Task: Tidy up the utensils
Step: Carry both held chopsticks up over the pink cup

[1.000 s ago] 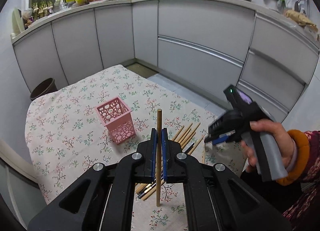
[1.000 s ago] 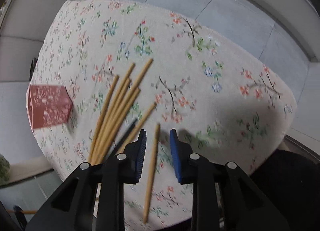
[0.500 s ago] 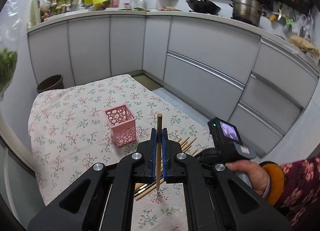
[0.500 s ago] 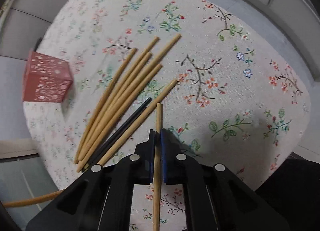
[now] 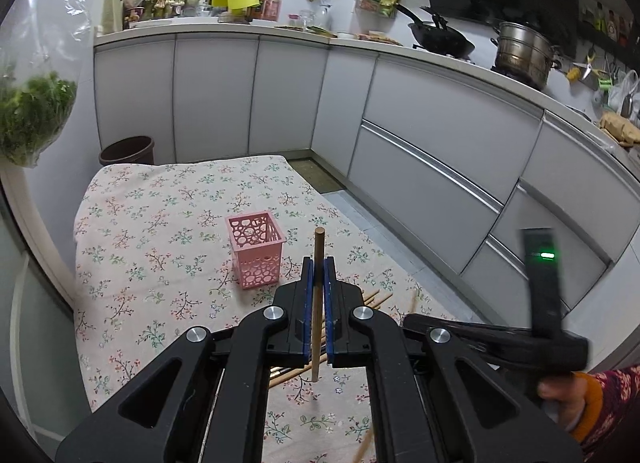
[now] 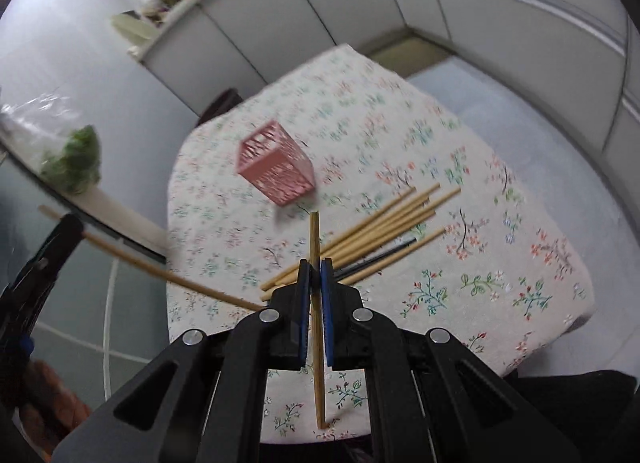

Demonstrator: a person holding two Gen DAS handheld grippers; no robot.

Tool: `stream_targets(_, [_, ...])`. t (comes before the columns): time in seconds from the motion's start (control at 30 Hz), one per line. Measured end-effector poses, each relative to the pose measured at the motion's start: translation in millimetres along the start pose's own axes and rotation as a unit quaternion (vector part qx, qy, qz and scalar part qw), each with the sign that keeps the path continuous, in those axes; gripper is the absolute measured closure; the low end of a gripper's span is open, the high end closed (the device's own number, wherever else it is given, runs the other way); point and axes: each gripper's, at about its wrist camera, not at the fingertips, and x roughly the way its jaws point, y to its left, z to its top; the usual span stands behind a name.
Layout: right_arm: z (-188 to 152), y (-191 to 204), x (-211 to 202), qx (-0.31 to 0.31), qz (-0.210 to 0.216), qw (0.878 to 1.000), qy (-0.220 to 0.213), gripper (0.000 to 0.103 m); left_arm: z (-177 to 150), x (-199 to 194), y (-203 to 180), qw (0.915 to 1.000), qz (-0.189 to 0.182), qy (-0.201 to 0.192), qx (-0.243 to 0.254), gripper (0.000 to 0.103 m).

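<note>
Both grippers are clenched, each on one wooden stick: the left gripper (image 5: 319, 263) clamps a chopstick (image 5: 318, 291) upright above the tabletop (image 5: 132, 239), and the right gripper (image 6: 315, 269) pinches its own chopstick (image 6: 316, 327) mid-length. More chopsticks (image 6: 384, 231) lie loose near the pink basket (image 5: 255, 249), which stands upright with nothing visible inside. To do the drop well, I judge each stick should be tipped vertical and centred over the basket's open mouth before it is let go.

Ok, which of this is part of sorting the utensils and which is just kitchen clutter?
Job:
- left gripper with its chopstick
- right gripper with its chopstick
- loose chopsticks
- pink basket

Clutter:
- bin
- wok
- steel pot
- bagged greens
</note>
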Motion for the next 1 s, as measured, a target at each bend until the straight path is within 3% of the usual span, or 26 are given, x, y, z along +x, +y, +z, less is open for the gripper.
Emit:
stream_targets(0.2, [13, 18, -46, -0.044, 0.008, 0.997, -0.065, 0.097, 13, -7, -4, 0.9996, 0.019, -0.015, -0.015, 0.099])
stream_targets(0.37, [52, 26, -72, -0.043, 0.021, 0.992, -0.119, 0.097, 34, 0, -4, 0.9990, 0.034, -0.024, -0.019, 0.099])
stream_targets(0.6, [113, 35, -85, -0.036, 0.036, 0.982, -0.181, 0.097, 85, 18, 6, 0.9954, 0.058, -0.069, -0.033, 0.099])
stream_targets(0.8, [163, 47, -66, -0.039, 0.047, 0.974, -0.216, 0.097, 119, 49, 19, 0.9884, 0.102, -0.104, -0.041, 0.099])
stream_targets(1.0, [182, 66, -27, -0.063, 0.048, 0.970, -0.231, 0.097, 119, 93, 40, 0.9854, 0.126, -0.101, -0.053, 0.099])
